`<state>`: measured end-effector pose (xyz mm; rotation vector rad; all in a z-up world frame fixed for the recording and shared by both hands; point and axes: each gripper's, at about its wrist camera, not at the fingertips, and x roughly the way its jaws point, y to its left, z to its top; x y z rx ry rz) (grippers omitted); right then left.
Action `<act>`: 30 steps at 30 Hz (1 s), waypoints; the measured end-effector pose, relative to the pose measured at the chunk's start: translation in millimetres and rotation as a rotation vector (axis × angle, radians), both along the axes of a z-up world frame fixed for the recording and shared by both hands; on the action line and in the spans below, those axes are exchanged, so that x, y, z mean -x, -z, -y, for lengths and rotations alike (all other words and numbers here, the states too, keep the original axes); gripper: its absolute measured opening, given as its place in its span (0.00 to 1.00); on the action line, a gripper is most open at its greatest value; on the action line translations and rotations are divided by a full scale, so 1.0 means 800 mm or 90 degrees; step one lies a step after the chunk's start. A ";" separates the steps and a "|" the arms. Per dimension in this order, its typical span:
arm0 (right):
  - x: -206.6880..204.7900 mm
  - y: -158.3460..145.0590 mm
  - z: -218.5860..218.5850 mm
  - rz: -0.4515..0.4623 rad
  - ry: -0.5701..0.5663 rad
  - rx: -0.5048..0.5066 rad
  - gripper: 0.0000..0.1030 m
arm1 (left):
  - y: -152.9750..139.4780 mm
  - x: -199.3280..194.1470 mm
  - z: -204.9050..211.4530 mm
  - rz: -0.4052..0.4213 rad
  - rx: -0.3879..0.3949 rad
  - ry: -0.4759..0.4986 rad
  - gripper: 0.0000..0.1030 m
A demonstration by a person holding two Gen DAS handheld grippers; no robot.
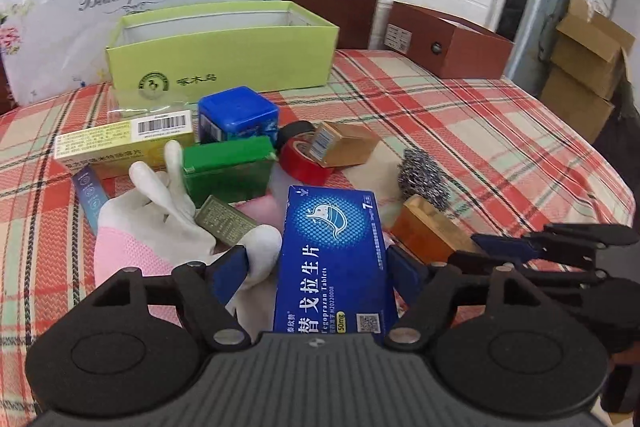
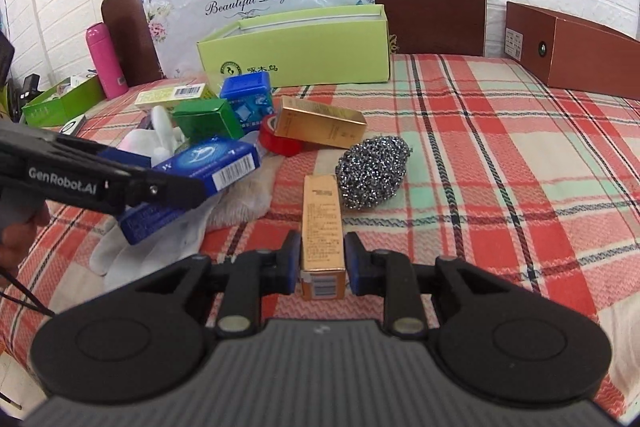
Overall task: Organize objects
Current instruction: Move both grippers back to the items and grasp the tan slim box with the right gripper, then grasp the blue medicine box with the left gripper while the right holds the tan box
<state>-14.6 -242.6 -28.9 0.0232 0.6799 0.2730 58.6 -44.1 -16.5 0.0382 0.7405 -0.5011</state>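
Observation:
My left gripper (image 1: 320, 263) is shut on a blue tablet box (image 1: 334, 259), held above the pile; it also shows in the right wrist view (image 2: 208, 163). My right gripper (image 2: 322, 259) is shut on a slim orange box (image 2: 322, 227), seen beside the left gripper in the left wrist view (image 1: 428, 231). An open light-green box (image 1: 224, 55) stands at the back of the plaid cloth. A white glove (image 1: 160, 219), a green box (image 1: 228, 167), a blue cube box (image 1: 238, 115), red tape (image 1: 300, 163), a gold box (image 2: 320, 123) and a steel scourer (image 2: 374, 171) lie in between.
A brown open box (image 1: 448, 47) sits at the back right. A yellow medicine box (image 1: 124, 139) lies at the left of the pile. A pink bottle (image 2: 105, 67) and a green tray (image 2: 64, 103) stand at the far left. Cardboard boxes (image 1: 588, 67) are stacked beyond the right edge.

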 end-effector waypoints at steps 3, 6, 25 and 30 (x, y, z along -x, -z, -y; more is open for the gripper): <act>0.001 -0.001 -0.002 0.006 -0.003 0.006 0.24 | 0.000 -0.009 0.002 -0.018 0.012 -0.031 0.75; 0.000 -0.002 0.000 0.008 0.000 0.004 0.27 | -0.008 -0.001 0.001 -0.005 0.008 -0.045 0.74; -0.001 0.005 0.006 -0.005 0.003 0.003 0.28 | 0.015 -0.003 0.040 -0.031 -0.024 -0.037 0.76; -0.008 0.007 -0.001 -0.001 -0.011 0.012 0.33 | 0.024 -0.002 0.018 -0.066 -0.002 -0.059 0.52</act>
